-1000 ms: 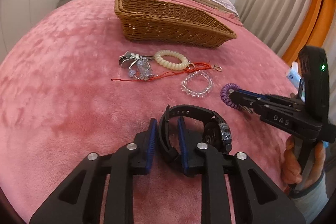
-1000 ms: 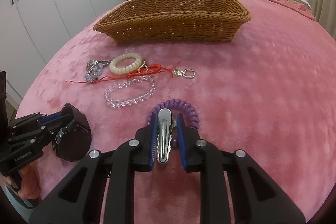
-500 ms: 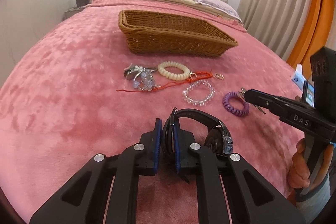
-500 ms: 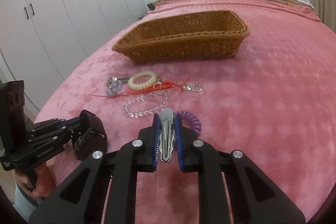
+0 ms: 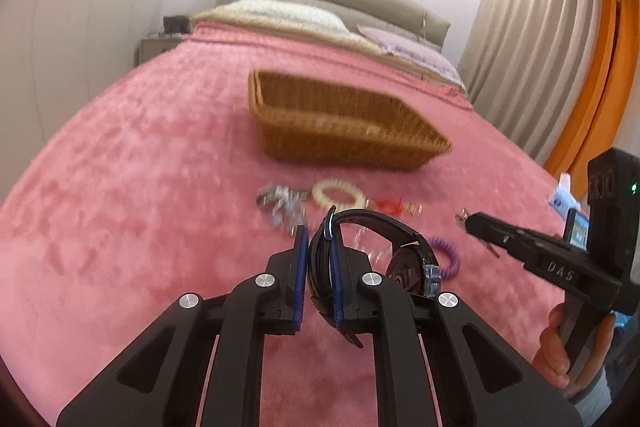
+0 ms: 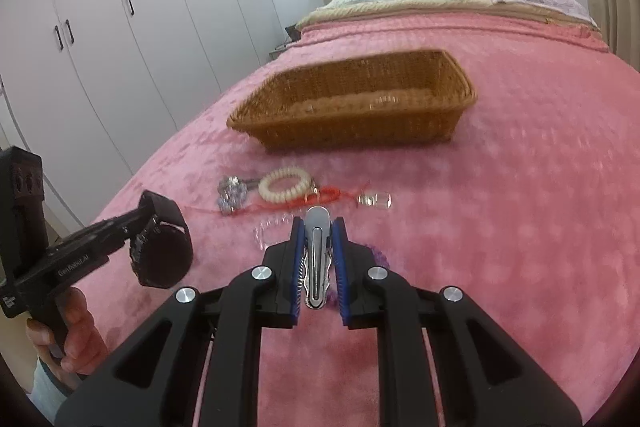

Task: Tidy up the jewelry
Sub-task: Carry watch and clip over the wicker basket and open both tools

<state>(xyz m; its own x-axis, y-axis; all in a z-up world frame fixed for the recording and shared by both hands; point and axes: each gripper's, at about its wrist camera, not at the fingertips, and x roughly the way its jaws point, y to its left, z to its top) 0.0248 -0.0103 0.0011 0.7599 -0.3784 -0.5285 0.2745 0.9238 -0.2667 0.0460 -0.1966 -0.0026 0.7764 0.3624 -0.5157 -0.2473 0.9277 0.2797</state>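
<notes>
Left hand-held gripper (image 5: 319,259) clamped on black watch (image 5: 404,259) strap, lifted above pink bed (image 5: 140,187). Right hand-held gripper (image 6: 318,259) pinches silver hair clip (image 6: 317,259). Wicker basket (image 6: 360,123) beyond; cream bracelet (image 6: 285,185), red cord (image 6: 320,197) lie before it.

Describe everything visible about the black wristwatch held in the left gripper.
The black wristwatch has a dark, rubbery-looking strap curved into a closed loop and a round dark face beside a small pale, blurred piece. The left gripper is shut on the strap, holding the loop upright on edge, lifted clear of the pink plush bedspread. Only the blue-lined fingers touch it.
</notes>
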